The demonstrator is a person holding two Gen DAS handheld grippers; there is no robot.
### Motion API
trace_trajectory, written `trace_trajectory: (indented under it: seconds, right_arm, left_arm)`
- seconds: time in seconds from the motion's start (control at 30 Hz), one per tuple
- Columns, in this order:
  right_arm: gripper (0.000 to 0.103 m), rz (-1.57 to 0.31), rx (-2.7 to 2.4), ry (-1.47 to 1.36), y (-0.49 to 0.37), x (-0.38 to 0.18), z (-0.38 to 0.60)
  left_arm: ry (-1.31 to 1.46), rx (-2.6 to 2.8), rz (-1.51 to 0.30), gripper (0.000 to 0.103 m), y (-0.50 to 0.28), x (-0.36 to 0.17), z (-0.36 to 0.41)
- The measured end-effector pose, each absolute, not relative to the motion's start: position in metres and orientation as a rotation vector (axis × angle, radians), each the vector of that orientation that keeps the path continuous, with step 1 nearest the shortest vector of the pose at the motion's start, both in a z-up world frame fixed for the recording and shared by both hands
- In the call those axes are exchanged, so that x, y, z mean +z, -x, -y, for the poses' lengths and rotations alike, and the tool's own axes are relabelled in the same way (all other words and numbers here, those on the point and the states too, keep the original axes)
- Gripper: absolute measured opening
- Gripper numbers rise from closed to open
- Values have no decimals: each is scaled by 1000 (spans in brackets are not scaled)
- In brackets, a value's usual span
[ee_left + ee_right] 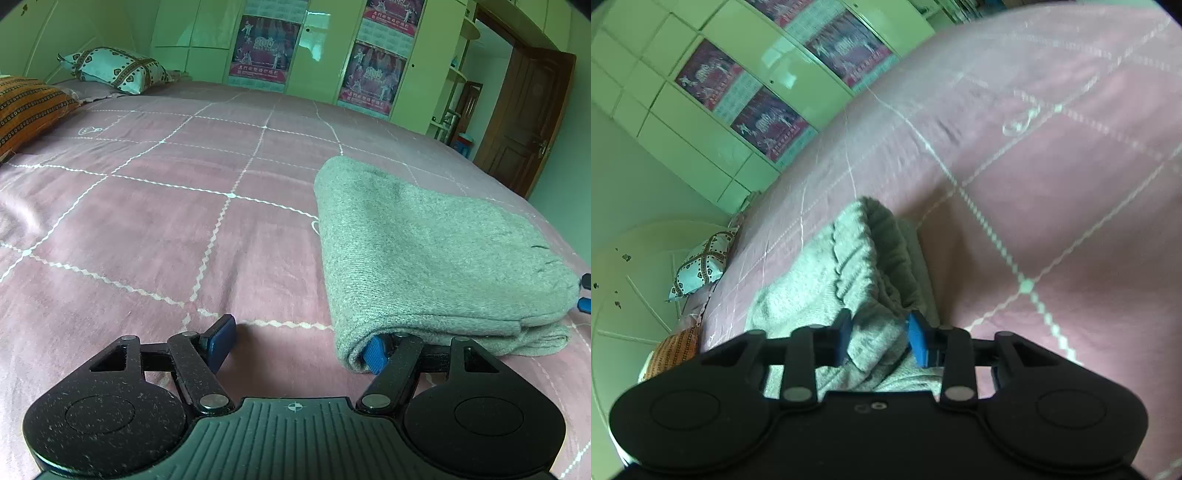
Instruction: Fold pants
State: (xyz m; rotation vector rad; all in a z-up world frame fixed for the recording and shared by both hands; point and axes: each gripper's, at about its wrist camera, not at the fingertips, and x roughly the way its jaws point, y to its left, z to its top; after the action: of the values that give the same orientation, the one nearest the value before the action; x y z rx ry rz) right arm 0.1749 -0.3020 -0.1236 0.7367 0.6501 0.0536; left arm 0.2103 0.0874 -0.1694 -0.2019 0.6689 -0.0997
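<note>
The grey knit pants [424,251] lie folded in a thick stack on the pink bedspread [147,221]. My left gripper [299,343] is open wide at the stack's near left corner; its right blue pad [376,354] is tucked under the fold and its left pad [221,341] rests on the bedspread. In the right wrist view the pants [849,266] show their gathered waistband end. My right gripper [879,338] is partly open, with its blue pads on either side of the pants' edge, which bulges between them.
Pillows [114,68] and an orange patterned cushion [26,107] lie at the head of the bed. A green wardrobe [332,55] with posters stands behind the bed. A brown door [524,122] is at the right. The right gripper's blue tips [585,295] show beyond the stack.
</note>
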Motion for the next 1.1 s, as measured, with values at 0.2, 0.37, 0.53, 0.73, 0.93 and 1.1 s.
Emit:
trace_trajectory:
  seconds: [0.2,0.37,0.53,0.73,0.93,1.1]
  right_arm:
    - [25,-573,54,-682,-169,-102,306]
    - [25,-548,83,-600,-187,-85,303]
    - [24,-546,132,-491,-212,-71,288]
    - [13,-557,183,-357,-243,-66,273]
    - [13,-607,187,-305,-294,-79,245]
    - [0,-748,101,-212,-323,-110,245]
  left_arm:
    - [228,-122,-664,71,-187,-148,-104]
    - [84,-119,-631,71,-191,-122,-91]
    - [75,-152,-584,71,-190,-97,-100]
    - [196,-191,-561,71,-257,-80,-90]
    - [197,-156,-723,71,-372,-119,-38]
    - [366,-158,-849,78,-398,-168,-62]
